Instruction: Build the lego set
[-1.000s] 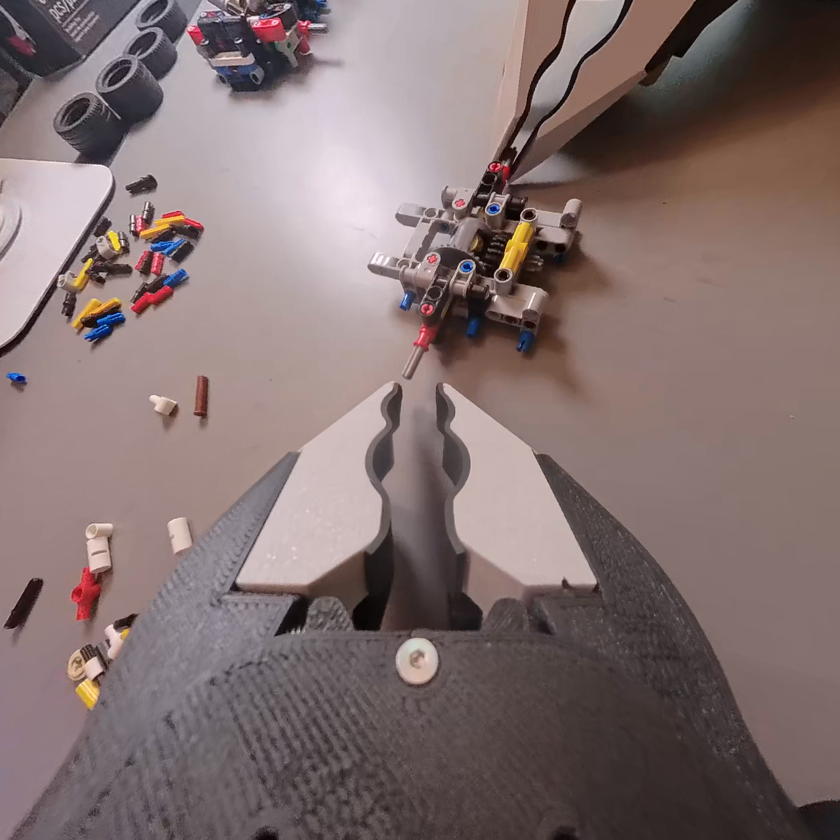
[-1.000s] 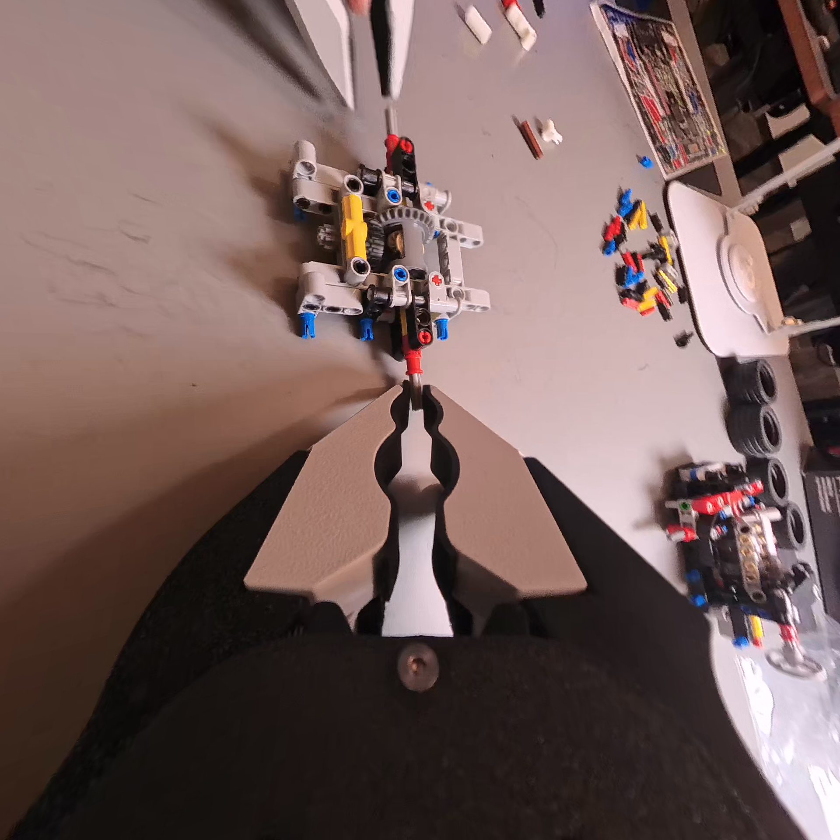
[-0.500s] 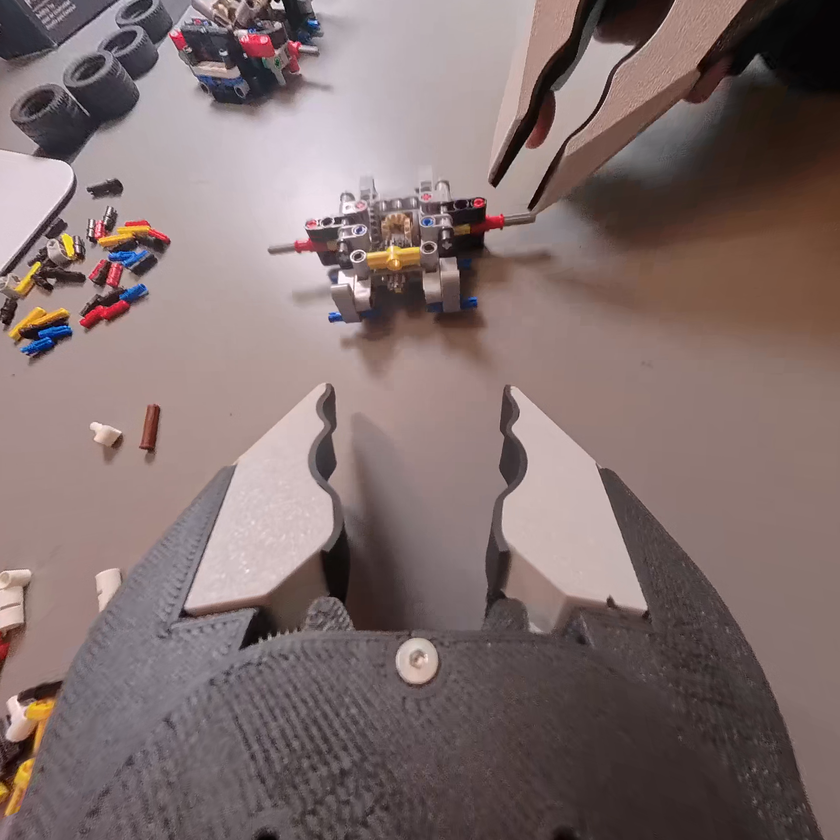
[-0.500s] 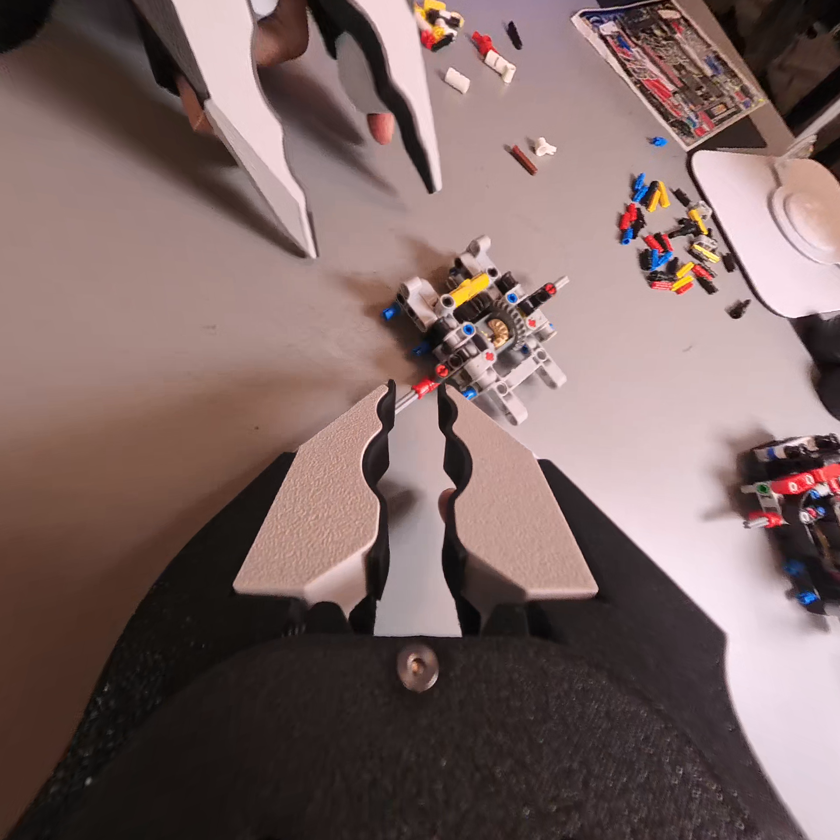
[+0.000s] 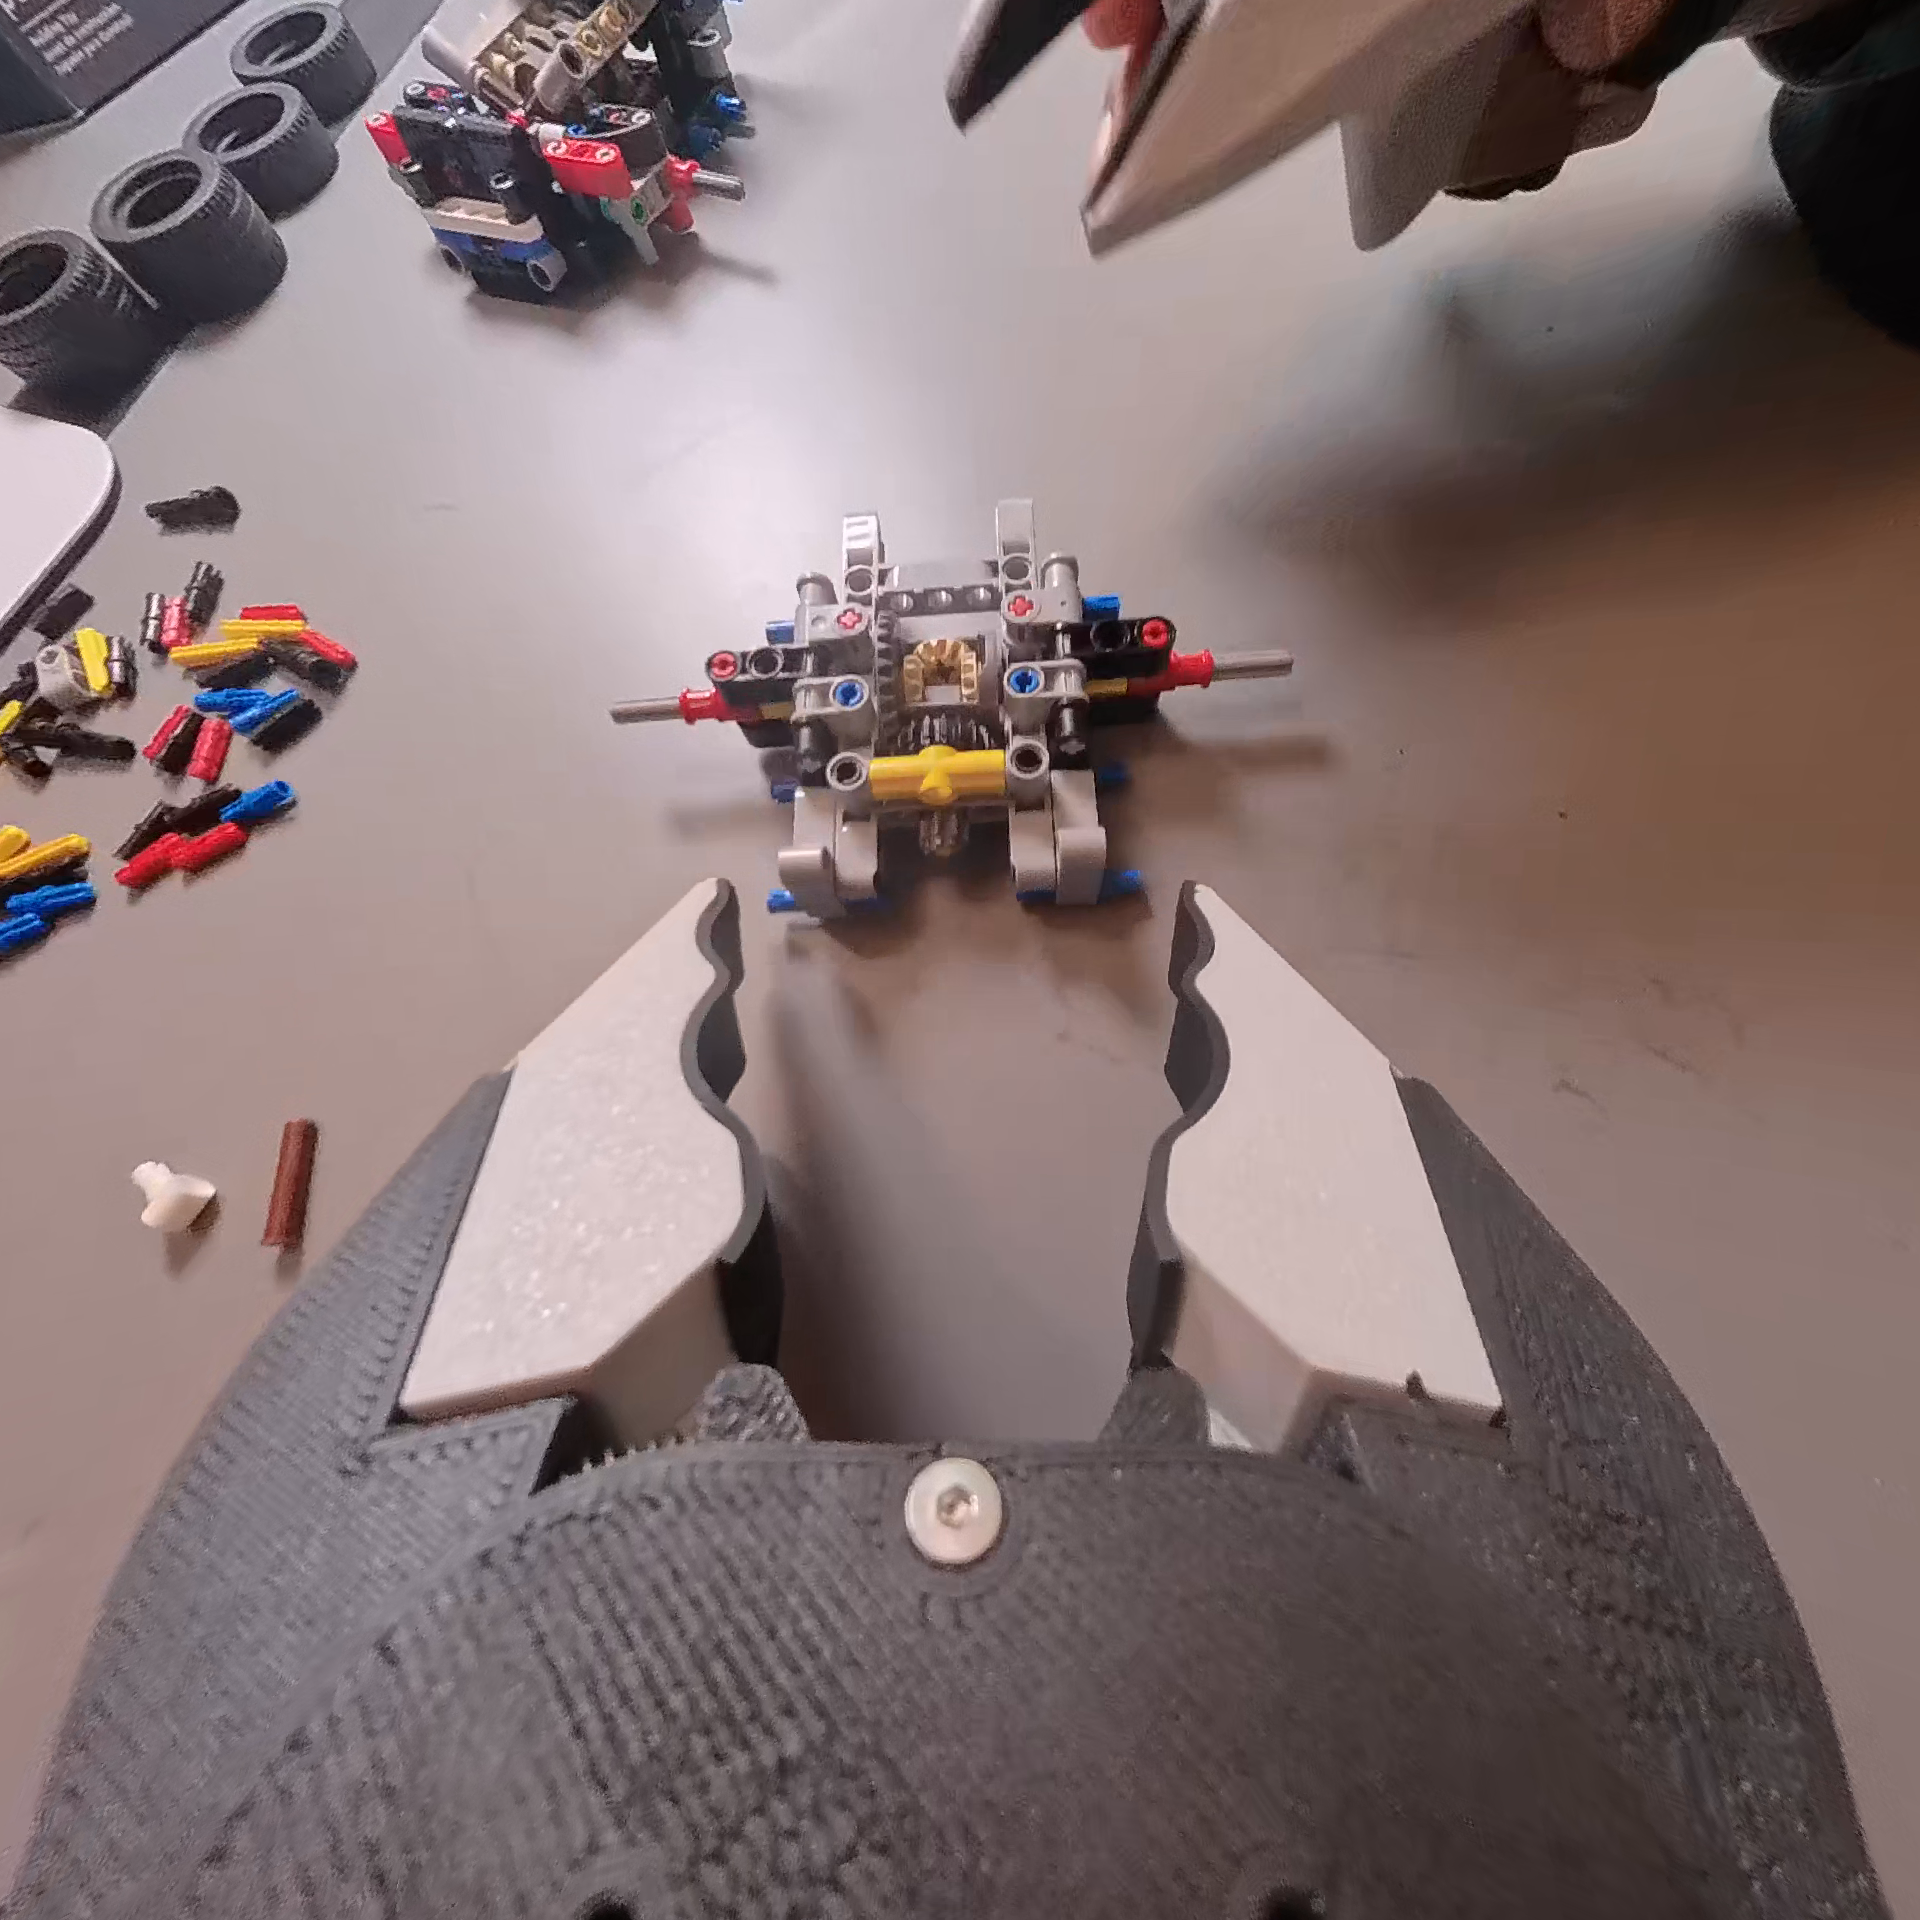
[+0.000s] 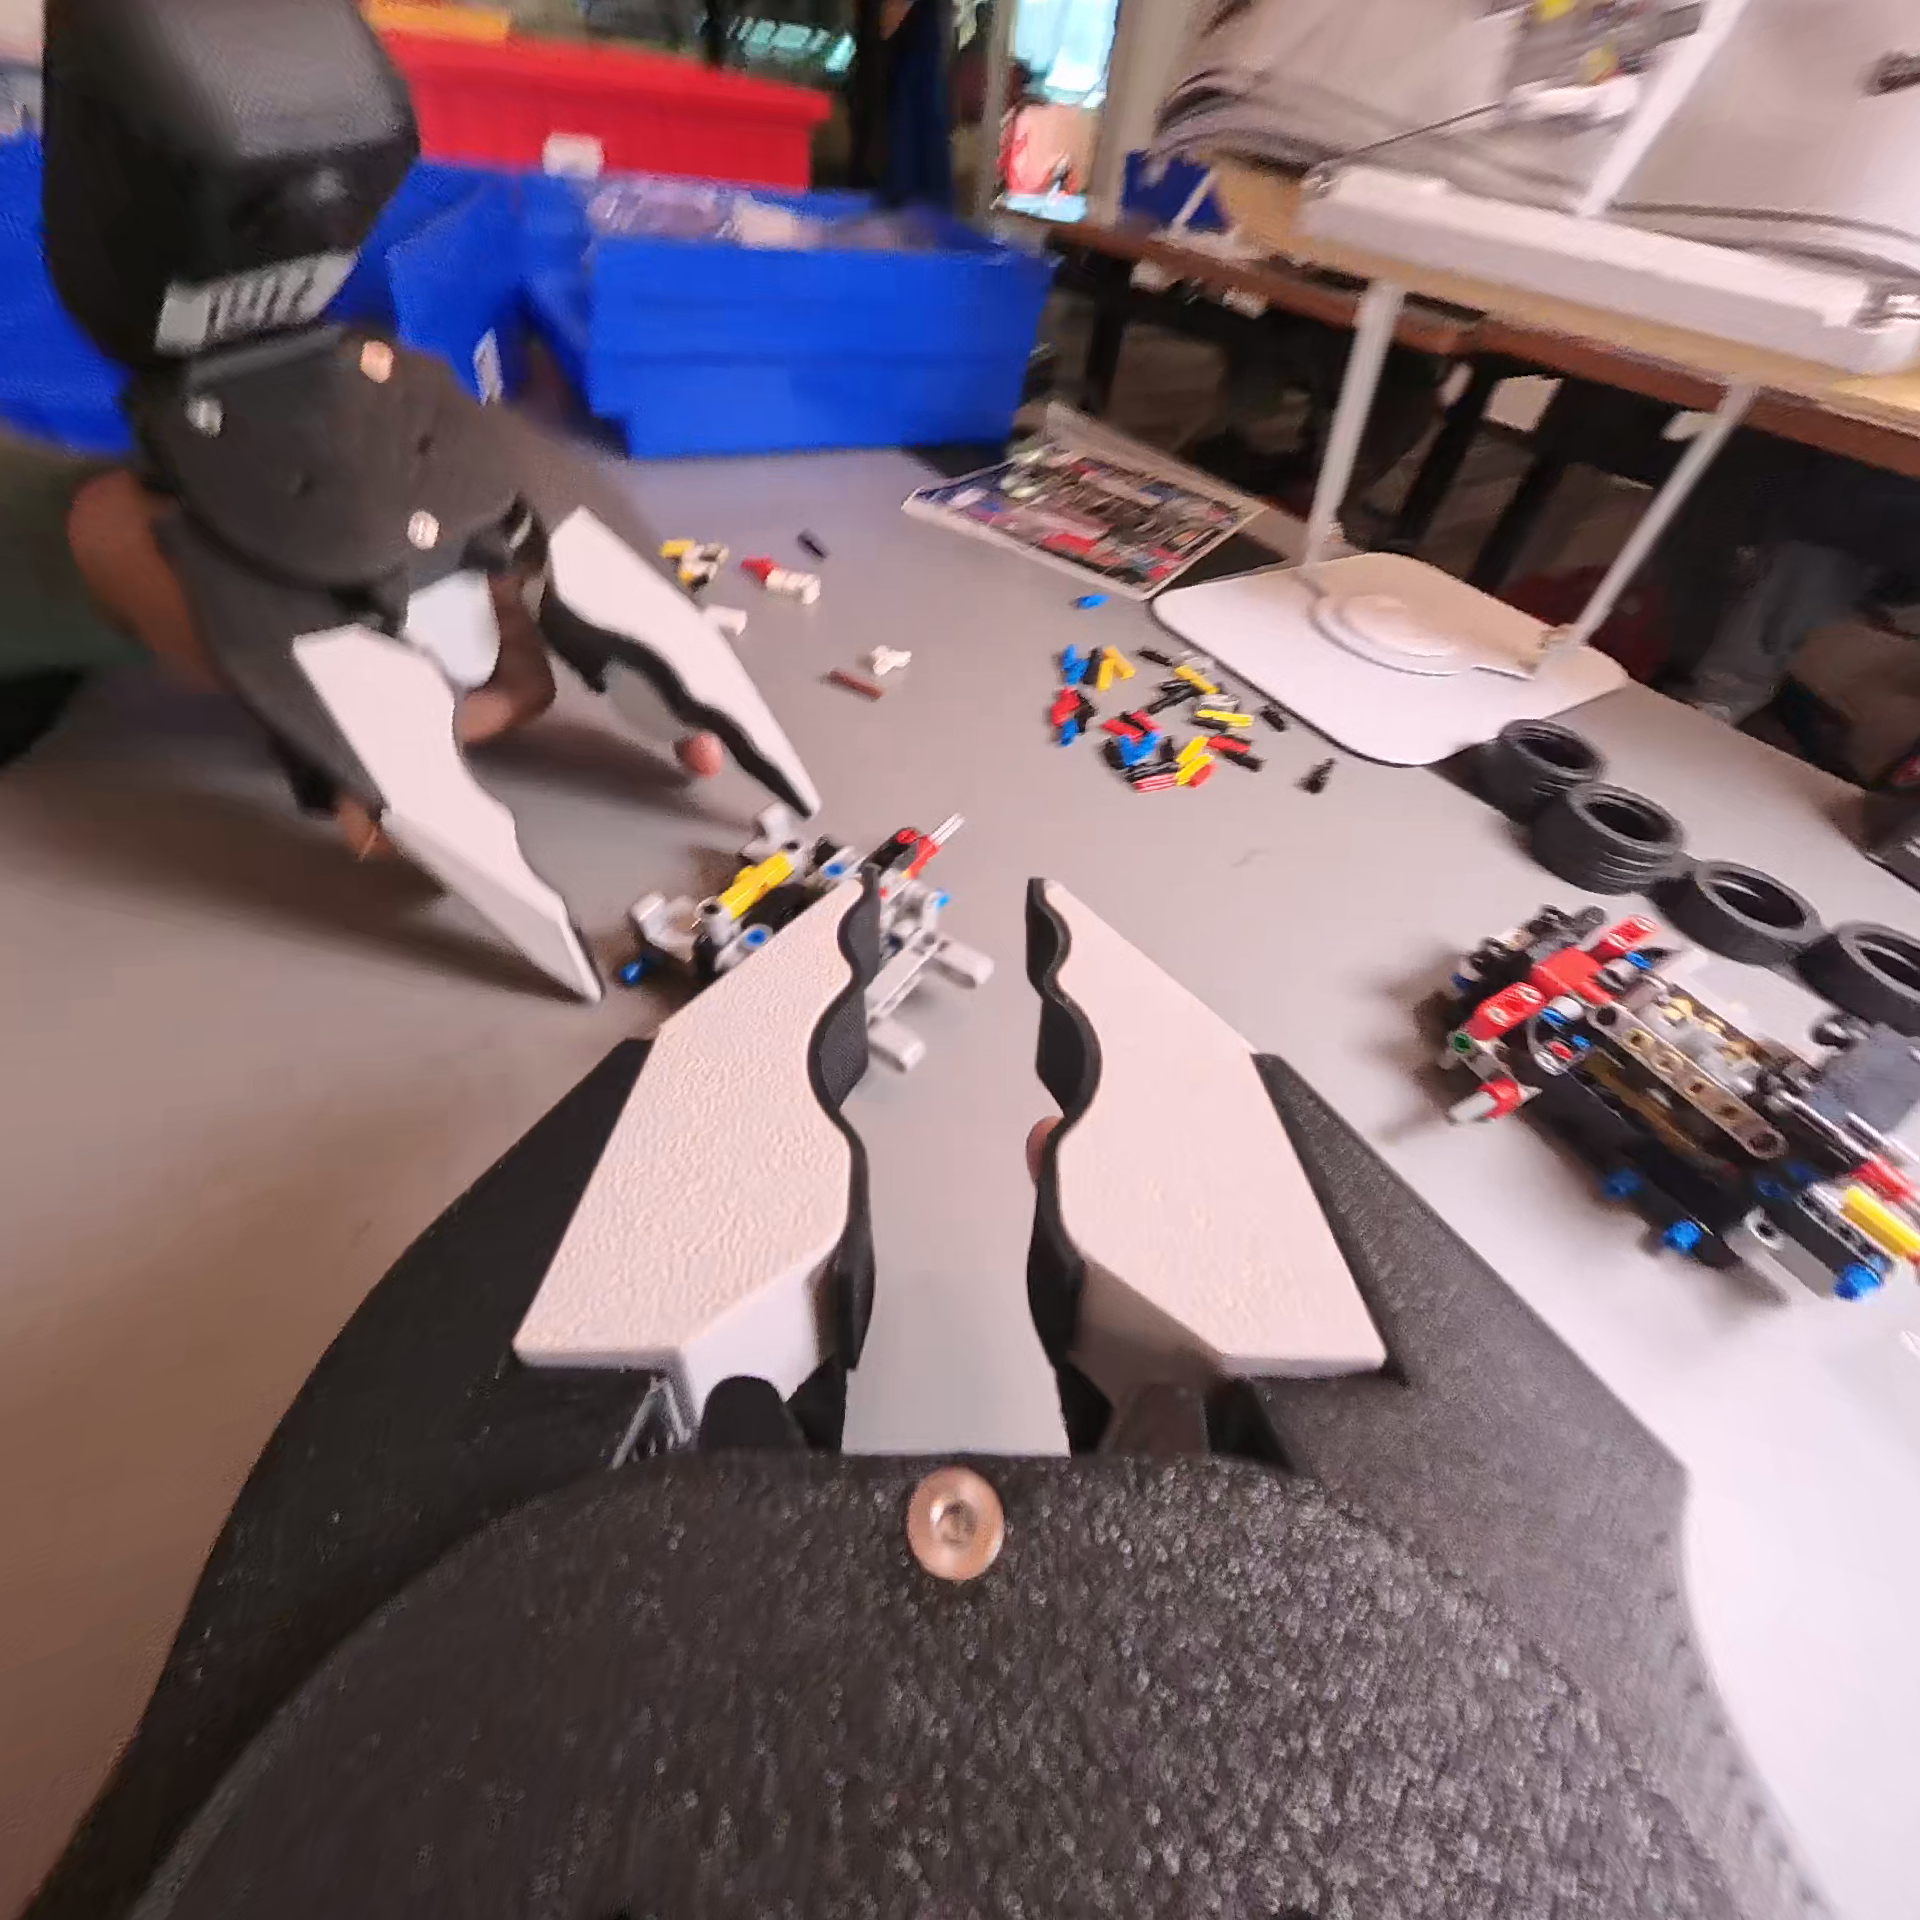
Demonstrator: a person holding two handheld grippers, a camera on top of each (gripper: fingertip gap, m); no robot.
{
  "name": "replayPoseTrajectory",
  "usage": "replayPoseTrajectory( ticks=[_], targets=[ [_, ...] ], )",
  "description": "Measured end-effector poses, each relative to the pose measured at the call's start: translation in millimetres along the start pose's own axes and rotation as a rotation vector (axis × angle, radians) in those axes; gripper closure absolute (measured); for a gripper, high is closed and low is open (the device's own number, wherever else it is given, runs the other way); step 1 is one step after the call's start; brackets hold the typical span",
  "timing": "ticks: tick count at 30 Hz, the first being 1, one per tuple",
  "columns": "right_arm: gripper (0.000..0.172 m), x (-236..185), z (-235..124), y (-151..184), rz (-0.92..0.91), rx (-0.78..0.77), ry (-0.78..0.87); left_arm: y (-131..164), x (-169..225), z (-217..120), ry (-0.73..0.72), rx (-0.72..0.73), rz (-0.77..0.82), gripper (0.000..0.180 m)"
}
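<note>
The left claw (image 5: pixel 956 904) gapes wide, holding nothing, with the grey toy-brick gearbox (image 5: pixel 940 727) on the counter (image 5: pixel 1455 935) just ahead of its tips. The right claw (image 6: pixel 945 899) stands partly open and bare, the gearbox (image 6: pixel 790 914) just beyond its left fingertip.

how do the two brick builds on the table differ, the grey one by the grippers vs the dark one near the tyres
The grey build is small, mostly light grey, with a yellow bar across its front and thin axles sticking out of both sides. The dark build is bulkier, mostly black with red pieces, and sits beside the black tyres. The grey one lies just ahead of the open left hand-held gripper; the dark one lies apart. Both rest on the table, ungripped.
</note>
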State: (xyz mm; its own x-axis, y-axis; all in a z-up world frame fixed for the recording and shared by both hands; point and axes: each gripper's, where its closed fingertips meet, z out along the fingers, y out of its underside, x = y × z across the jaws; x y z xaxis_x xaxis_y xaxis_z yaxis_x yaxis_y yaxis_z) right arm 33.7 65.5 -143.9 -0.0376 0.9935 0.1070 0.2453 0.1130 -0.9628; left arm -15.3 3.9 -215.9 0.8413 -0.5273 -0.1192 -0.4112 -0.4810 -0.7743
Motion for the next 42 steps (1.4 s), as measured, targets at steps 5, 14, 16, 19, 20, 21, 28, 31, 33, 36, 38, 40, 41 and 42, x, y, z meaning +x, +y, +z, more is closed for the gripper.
replayPoseTrajectory(
  ticks=[5, 14, 16, 19, 20, 21, 28, 31, 33, 36, 38, 40, 41, 42],
  targets=[
    [0.149, 16, -8, -6, 0.091, 0.079, 0.052, -3, 3, 5, 0.112, -0.045, 0.052, 0.111],
    [0.151, 5, -5, -7, 0.067, 0.086, -0.001, 16, 0, -30, 0.309, 0.010, 0.102, 0.111],
    [0.151, 4, -5, -7, 0.060, 0.084, -0.004, 10, -3, -29, 0.284, 0.041, 0.091, 0.108],
    [0.149, 5, -7, -7, 0.057, 0.086, 0.010, -26, -32, -51, 0.119, 0.255, 0.037, 0.087],
    [0.149, 6, -8, -8, 0.059, 0.091, 0.016, -42, -48, -67, 0.023, 0.372, 0.008, 0.089],
    [0.148, 7, -9, -10, 0.058, 0.098, 0.022, -55, -63, -86, -0.067, 0.486, -0.033, 0.096],
    [0.146, 17, 6, -24, 0.043, 0.123, 0.076, -52, -110, -143, -0.456, 0.650, -0.167, 0.137],
    [0.147, 23, 21, -35, -0.014, 0.127, 0.106, -51, -117, -140, -0.492, 0.642, -0.172, 0.153],
    [0.149, 29, 33, -44, -0.025, 0.141, 0.120, -56, -126, -137, -0.514, 0.656, -0.179, 0.162],
    [0.151, 41, 58, -62, 0.013, 0.178, 0.122, -70, -148, -134, -0.564, 0.672, -0.195, 0.166],
    [0.151, 53, 75, -75, 0.023, 0.200, 0.142, -83, -163, -135, -0.591, 0.719, -0.216, 0.170],
    [0.151, 66, 87, -90, 0.034, 0.234, 0.166, -92, -180, -135, -0.629, 0.745, -0.224, 0.170],
    [0.151, 71, 91, -98, 0.042, 0.256, 0.175, -95, -190, -135, -0.655, 0.753, -0.226, 0.172],
    [0.151, 77, 94, -106, 0.050, 0.273, 0.179, -97, -201, -135, -0.676, 0.762, -0.238, 0.172]
  ],
)
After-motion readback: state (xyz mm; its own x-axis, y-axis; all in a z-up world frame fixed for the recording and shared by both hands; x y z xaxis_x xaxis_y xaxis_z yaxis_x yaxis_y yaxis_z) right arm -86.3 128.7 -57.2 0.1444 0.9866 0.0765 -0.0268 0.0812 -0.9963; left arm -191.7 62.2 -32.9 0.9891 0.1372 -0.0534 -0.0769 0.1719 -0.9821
